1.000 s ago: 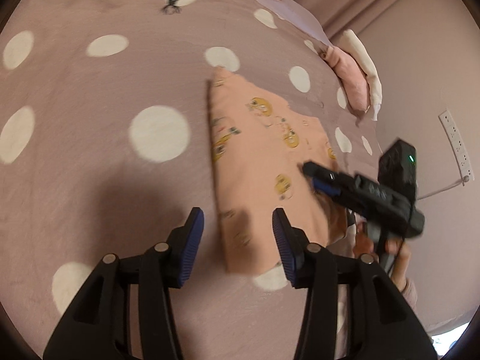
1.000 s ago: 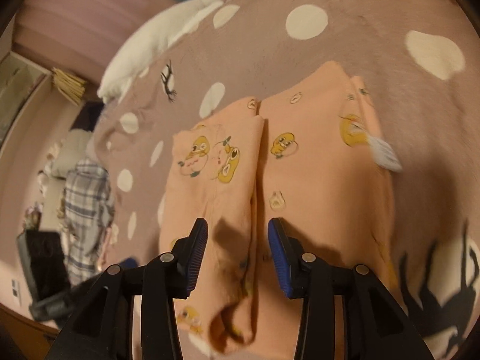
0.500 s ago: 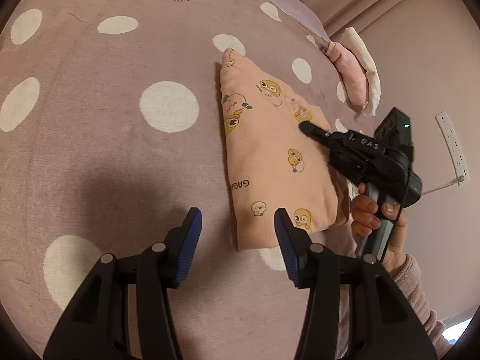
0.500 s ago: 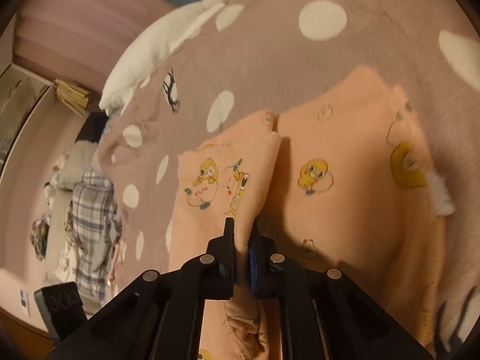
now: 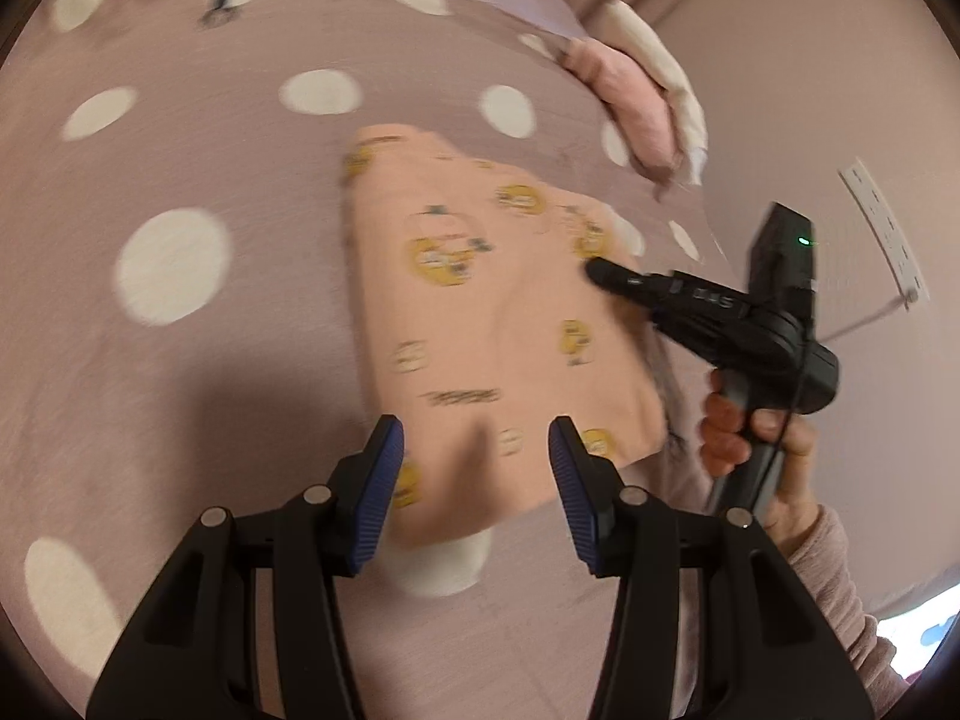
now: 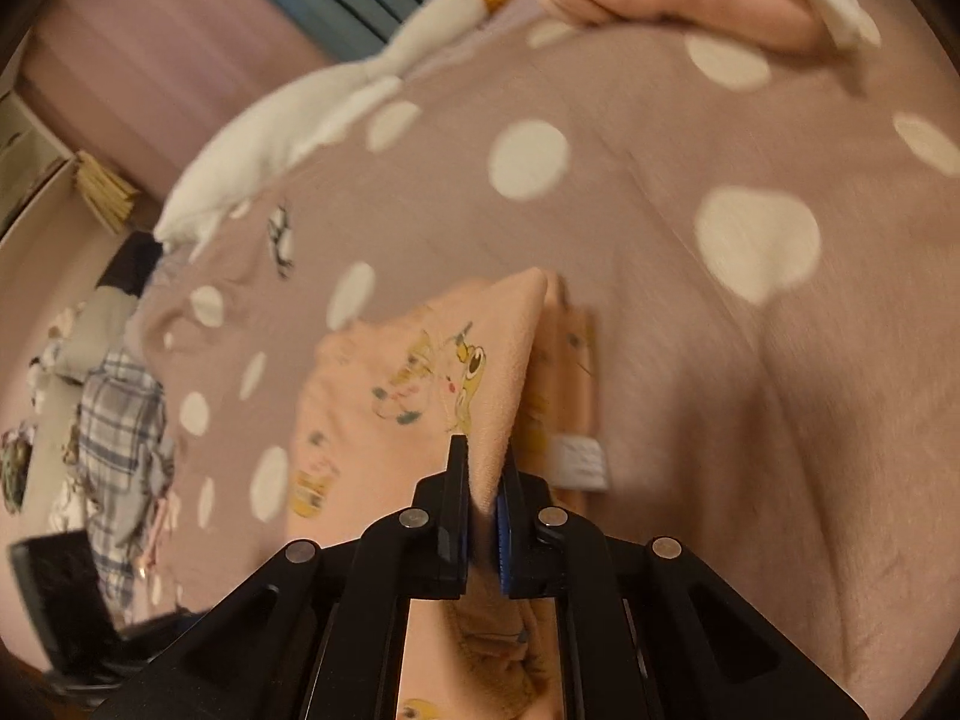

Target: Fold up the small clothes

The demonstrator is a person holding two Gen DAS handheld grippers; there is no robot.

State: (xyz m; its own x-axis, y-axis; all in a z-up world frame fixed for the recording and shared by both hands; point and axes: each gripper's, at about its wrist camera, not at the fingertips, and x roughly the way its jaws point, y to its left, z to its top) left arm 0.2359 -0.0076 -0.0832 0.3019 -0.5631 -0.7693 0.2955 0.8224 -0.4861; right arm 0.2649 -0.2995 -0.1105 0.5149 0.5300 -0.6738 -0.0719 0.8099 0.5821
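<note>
Right tongs [image 6: 482, 476] newly clamped on garment [image 6: 420, 396]

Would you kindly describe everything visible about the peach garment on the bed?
The peach garment is soft, fleecy-looking cloth printed with yellow cartoon figures, with a white label at one edge. It lies folded on the dotted mauve bedspread. The right gripper is shut on a raised fold; the left gripper hovers open above its near edge.

Mauve bedspread [image 6: 750, 396] w/ white dots fills most of both views. White goose plush [image 6: 312, 114] upper left in right-wrist view; pink pillow [image 6: 678, 0] top right; plaid cloth [image 6: 120, 432] at left edge. Wall socket strip [image 5: 882, 234] right edge, left-wrist view.
</note>
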